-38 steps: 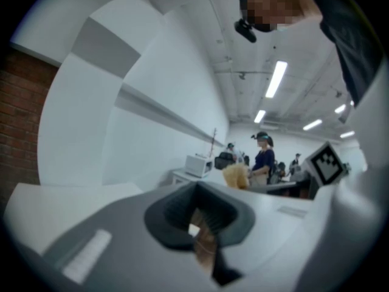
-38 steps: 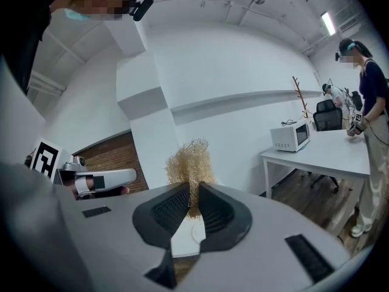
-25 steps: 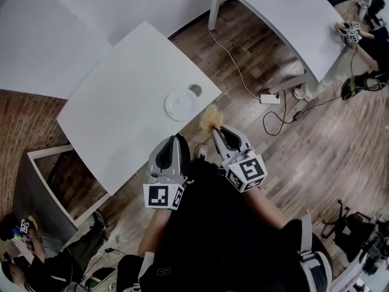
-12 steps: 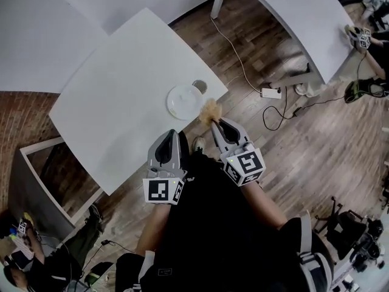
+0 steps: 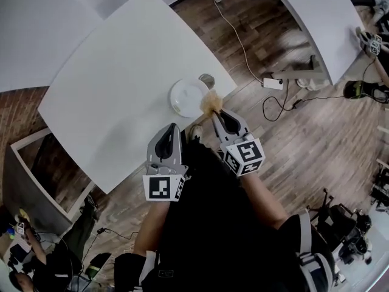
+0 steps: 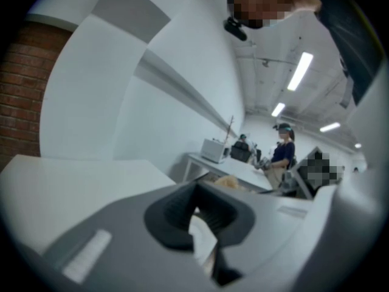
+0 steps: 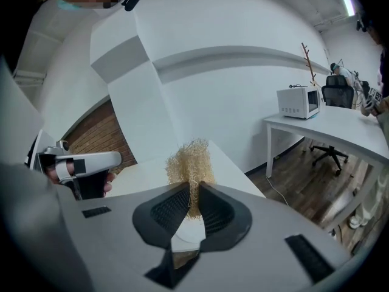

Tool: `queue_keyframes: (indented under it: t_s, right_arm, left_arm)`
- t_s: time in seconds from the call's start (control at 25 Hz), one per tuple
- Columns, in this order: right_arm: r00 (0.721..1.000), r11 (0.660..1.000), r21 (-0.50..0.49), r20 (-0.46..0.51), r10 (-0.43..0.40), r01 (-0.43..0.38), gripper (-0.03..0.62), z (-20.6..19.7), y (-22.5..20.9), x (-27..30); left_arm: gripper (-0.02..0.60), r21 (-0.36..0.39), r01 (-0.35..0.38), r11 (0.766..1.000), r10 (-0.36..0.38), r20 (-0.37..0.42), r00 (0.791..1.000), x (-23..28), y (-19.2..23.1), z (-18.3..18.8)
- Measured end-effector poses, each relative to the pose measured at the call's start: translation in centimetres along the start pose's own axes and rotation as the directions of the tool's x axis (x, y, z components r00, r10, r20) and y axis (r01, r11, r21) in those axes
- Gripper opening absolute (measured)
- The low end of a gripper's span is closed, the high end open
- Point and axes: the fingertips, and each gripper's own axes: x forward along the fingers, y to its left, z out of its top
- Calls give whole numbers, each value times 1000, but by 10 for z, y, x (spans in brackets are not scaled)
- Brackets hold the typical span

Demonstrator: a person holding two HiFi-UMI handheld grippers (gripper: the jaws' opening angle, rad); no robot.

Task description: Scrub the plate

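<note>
right gripper (image 5: 220, 118) is clamped on a tan fibre scrubber (image 5: 211, 103), whose tuft is at the near rim of the white plate (image 5: 185, 96); plate sits near the white table (image 5: 109, 84) corner; left gripper (image 5: 172, 132) jaws together, empty, near the table's edge

A straw-coloured scrubber (image 5: 211, 102) is seen at the tip of the grey, black-padded right hand-held gripper (image 5: 217, 115), on which black-and-white square markers are carried. Just ahead of it, a white plate (image 5: 187, 97) is shown on a white counter (image 5: 121, 72).
</note>
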Motion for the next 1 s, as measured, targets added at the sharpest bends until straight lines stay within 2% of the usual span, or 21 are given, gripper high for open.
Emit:
queue_keyframes:
  t_s: [0.48, 0.6, 1.0]
  right_arm:
    - [988, 997, 37, -142, -60, 66, 43, -43, -31, 63]
    - [982, 996, 41, -175, -73, 81, 43, -54, -37, 72]
    - [966, 994, 52, -245, -84, 100, 43, -78, -50, 95]
  left_arm:
    - [3, -29, 22, 999, -22, -10, 1000, 32, 30, -2]
    - [3, -60, 16, 998, -17, -21, 1000, 37, 35, -3]
    - [3, -79, 22, 997, -26, -44, 999, 46, 41, -14]
